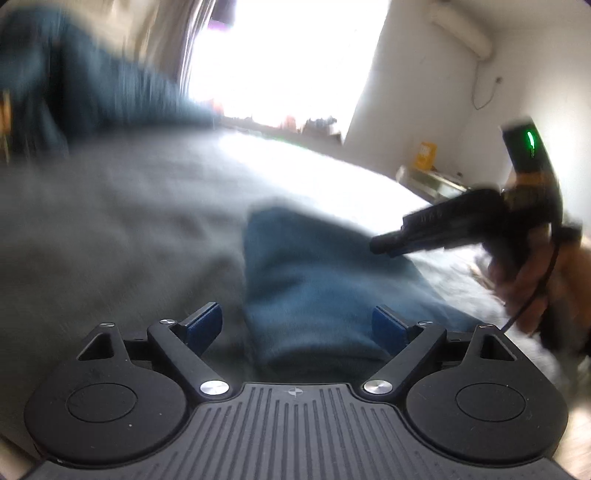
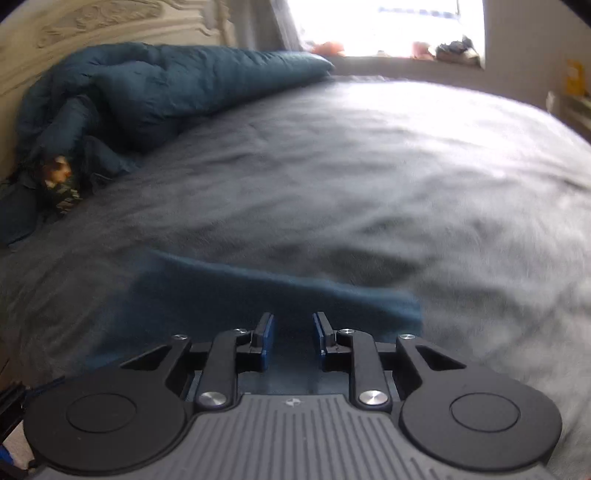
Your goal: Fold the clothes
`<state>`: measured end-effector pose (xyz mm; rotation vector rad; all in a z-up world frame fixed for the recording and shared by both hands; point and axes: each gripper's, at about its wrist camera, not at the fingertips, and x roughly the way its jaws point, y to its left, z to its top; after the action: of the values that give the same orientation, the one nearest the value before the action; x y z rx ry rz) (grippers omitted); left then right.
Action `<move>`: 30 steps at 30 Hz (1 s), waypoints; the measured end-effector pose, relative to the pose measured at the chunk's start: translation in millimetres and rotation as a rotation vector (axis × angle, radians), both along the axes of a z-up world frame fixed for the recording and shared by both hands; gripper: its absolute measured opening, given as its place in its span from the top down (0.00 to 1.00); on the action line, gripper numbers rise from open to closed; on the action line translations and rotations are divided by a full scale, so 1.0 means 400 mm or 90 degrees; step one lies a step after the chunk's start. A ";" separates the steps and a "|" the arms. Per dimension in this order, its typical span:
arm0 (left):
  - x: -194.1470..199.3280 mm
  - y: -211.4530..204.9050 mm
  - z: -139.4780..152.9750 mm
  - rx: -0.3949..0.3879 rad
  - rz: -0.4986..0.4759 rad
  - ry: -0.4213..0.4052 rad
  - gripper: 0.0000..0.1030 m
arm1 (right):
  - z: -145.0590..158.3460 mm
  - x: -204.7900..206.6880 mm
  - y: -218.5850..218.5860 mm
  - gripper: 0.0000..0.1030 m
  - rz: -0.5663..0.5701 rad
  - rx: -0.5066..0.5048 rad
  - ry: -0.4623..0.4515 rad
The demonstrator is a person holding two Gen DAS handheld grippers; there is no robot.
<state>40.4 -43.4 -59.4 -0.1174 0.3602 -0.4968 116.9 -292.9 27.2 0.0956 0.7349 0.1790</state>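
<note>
A folded blue cloth lies on the grey bed cover. My left gripper is open, its blue pads wide apart on either side of the cloth's near end, holding nothing. My right gripper shows in the left wrist view at the cloth's right edge, tips close together. In the right wrist view the right gripper stands partly open, with a narrow gap, over the near part of the blue cloth. Both views are motion-blurred.
A bunched blue duvet lies at the head of the bed by a carved headboard. A bright window and a sill with small items are beyond the bed. A shelf stands by the right wall.
</note>
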 end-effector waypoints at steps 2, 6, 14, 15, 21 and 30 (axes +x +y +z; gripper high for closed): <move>-0.026 -0.009 0.015 0.015 -0.014 -0.059 0.13 | 0.039 0.008 0.032 0.76 0.042 0.018 -0.017; -0.035 -0.031 -0.001 0.030 -0.063 -0.063 0.15 | 0.060 0.066 0.121 0.76 0.134 0.045 -0.001; -0.014 -0.009 -0.056 0.016 -0.072 0.009 0.21 | -0.073 0.177 0.212 0.79 0.173 0.010 0.084; -0.010 -0.006 -0.056 0.010 -0.075 0.013 0.21 | -0.077 0.176 0.219 0.79 0.172 0.003 0.081; -0.019 -0.016 -0.056 0.018 -0.081 0.010 0.19 | -0.093 0.149 0.255 0.79 0.166 -0.050 0.049; -0.021 0.026 -0.013 -0.025 -0.036 0.044 0.19 | -0.106 0.139 0.252 0.78 0.159 -0.039 0.013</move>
<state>32.2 -33.2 -64.5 -0.1636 0.4215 -0.5567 172.7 -192.2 -15.1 -0.0536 0.7718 0.3943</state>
